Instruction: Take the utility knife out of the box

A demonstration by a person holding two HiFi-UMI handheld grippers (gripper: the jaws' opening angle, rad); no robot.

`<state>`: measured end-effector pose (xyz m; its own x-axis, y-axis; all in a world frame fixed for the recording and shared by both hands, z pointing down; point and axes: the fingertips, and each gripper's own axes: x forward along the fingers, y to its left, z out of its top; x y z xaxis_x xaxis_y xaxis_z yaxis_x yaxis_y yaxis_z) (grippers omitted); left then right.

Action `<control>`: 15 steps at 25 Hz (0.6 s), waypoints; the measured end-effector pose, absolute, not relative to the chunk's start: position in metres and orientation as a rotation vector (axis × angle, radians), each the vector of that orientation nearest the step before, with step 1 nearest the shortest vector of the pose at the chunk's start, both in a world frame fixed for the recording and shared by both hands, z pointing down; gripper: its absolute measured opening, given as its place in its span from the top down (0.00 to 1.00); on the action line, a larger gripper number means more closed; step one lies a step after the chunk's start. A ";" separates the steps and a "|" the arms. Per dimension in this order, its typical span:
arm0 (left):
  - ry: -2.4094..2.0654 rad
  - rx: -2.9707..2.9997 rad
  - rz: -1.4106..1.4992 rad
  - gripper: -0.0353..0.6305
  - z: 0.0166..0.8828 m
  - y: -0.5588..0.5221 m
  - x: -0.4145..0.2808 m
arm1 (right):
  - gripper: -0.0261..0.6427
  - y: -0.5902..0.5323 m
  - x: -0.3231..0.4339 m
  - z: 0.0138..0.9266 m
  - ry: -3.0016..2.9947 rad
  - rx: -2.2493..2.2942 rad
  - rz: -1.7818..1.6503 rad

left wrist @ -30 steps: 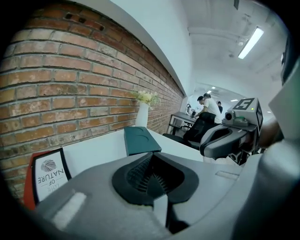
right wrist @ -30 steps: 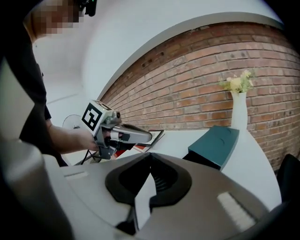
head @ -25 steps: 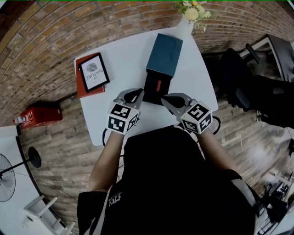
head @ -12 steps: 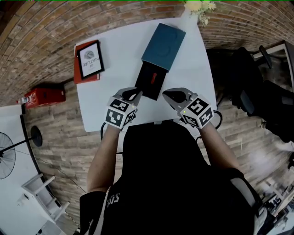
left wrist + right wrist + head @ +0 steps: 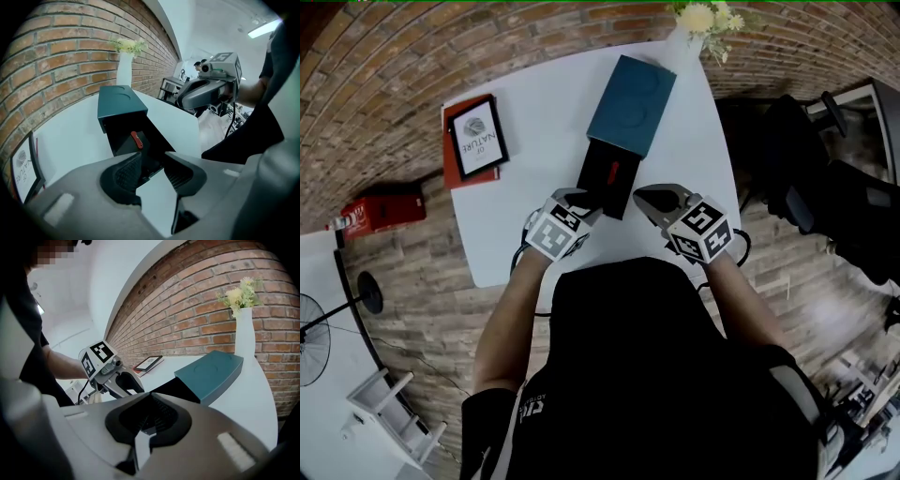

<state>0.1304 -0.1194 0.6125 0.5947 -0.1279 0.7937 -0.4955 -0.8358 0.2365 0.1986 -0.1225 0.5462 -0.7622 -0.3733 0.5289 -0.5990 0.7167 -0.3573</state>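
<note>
A teal box sleeve (image 5: 630, 105) lies on the white table (image 5: 525, 141), with its black inner tray (image 5: 605, 183) slid out toward me. A red utility knife (image 5: 612, 173) lies in the tray, also seen as the red knife (image 5: 136, 139) in the left gripper view. My left gripper (image 5: 584, 200) points down at the tray's near end; its jaws have just been opening. The left gripper (image 5: 153, 155) stands open, with the tray's edge at the gap and no pad pressing on it. To the tray's right hovers my right gripper (image 5: 649, 198), and this right gripper (image 5: 151, 398) is shut and empty.
A framed book (image 5: 476, 139) lies on a red one at the table's left. A white vase with flowers (image 5: 692, 33) stands at the far edge by the brick wall. Office chairs (image 5: 825, 187) are to the right, and a fan (image 5: 319, 347) is on the floor to the left.
My left gripper has sunk and tipped down to the tray's near end, and its jaws have gone from shut to open. The right gripper has dropped a little and stays shut.
</note>
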 end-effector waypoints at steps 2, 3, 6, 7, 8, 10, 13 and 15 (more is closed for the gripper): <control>-0.489 2.400 1.163 0.71 0.619 -0.125 0.129 | 0.96 -0.126 0.194 0.548 -2.489 0.716 0.717; -0.487 2.403 1.163 0.71 0.622 -0.128 0.127 | 0.96 -0.128 0.190 0.550 -2.481 0.691 0.705; -0.480 2.413 1.145 0.71 0.623 -0.133 0.121 | 0.93 -0.134 0.174 0.562 -2.416 0.596 0.593; -0.480 2.421 1.130 0.71 0.622 -0.134 0.120 | 0.92 -0.134 0.170 0.568 -2.376 0.549 0.522; -0.482 2.430 1.113 0.71 0.621 -0.136 0.119 | 0.91 -0.134 0.166 0.576 -2.326 0.493 0.438; -0.488 2.442 1.077 0.71 0.618 -0.138 0.115 | 0.89 -0.133 0.162 0.597 -2.206 0.364 0.262; -0.518 2.440 1.027 0.71 0.616 -0.143 0.107 | 0.86 -0.137 0.163 0.626 -2.047 0.170 0.034; -0.533 2.439 1.004 0.71 0.616 -0.145 0.105 | 0.85 -0.145 0.164 0.639 -1.975 0.076 -0.057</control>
